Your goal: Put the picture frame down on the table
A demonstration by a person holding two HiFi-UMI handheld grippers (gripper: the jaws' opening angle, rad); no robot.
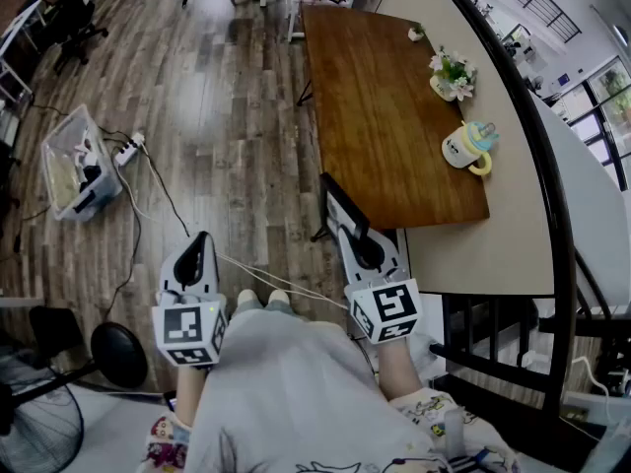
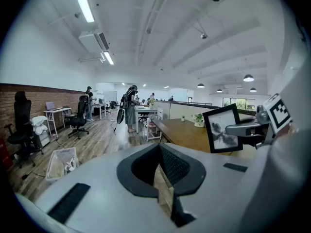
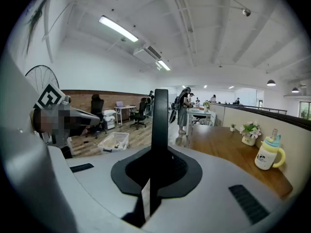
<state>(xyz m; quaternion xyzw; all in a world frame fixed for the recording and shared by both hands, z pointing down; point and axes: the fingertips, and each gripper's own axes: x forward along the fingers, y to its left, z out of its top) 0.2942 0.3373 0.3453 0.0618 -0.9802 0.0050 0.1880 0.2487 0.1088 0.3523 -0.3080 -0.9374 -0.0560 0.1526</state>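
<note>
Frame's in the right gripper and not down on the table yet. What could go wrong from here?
1. The right gripper pinches the picture frame by one thin edge, so it might pivot or slip in the jaws.
2. The frame seems to hang just short of the table's near corner. An early release could drop it on the floor.
3. A cup and flower pot stand nearby and could be knocked.
</note>
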